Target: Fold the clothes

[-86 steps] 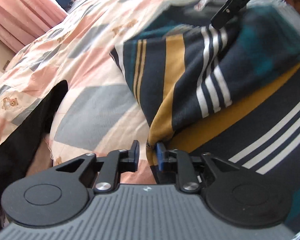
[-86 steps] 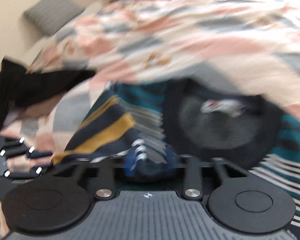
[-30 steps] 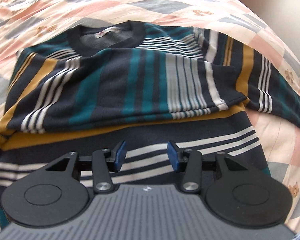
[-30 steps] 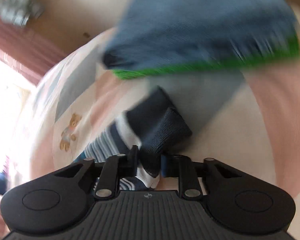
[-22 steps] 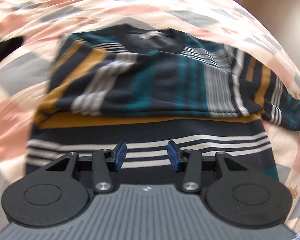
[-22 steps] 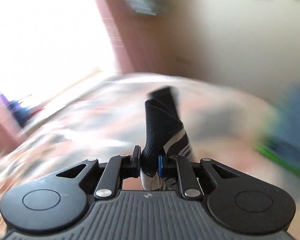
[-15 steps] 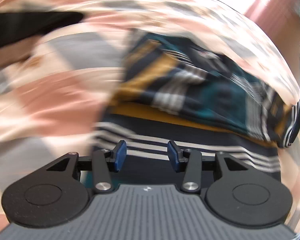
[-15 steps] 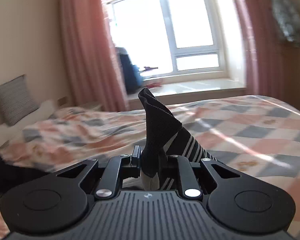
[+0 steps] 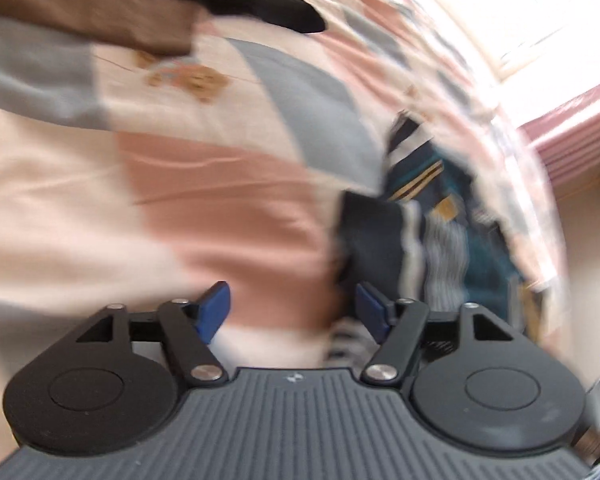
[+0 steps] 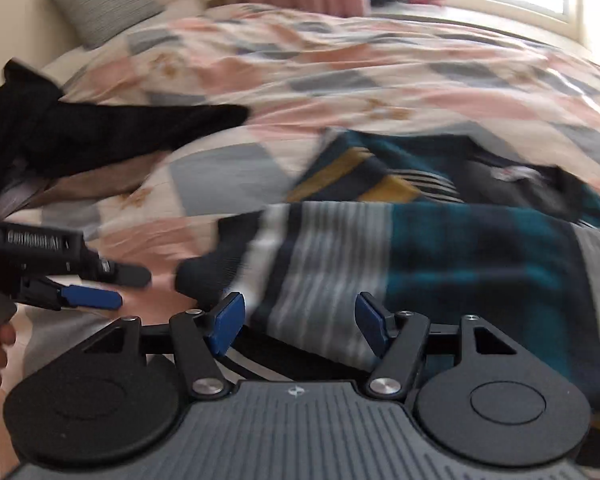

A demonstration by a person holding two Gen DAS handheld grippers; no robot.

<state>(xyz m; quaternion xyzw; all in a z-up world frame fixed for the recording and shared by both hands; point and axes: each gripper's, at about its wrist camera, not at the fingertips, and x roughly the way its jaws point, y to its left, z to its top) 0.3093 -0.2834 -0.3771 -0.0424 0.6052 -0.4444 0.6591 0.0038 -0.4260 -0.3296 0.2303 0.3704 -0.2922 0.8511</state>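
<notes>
Both my grippers, left gripper [image 9: 292,312] and right gripper [image 10: 300,322], have fingers spread, holding nothing. The striped sweater [image 10: 440,264] lies mid-frame on the bed [image 10: 340,60]; I'd square both sleeves before folding upward.

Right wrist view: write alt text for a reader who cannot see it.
The open right gripper hovers over a striped sweater lying on a pink and grey patchwork bedspread. The left gripper, also open, reaches in from the left, and a black garment lies on the bed beyond it.
</notes>
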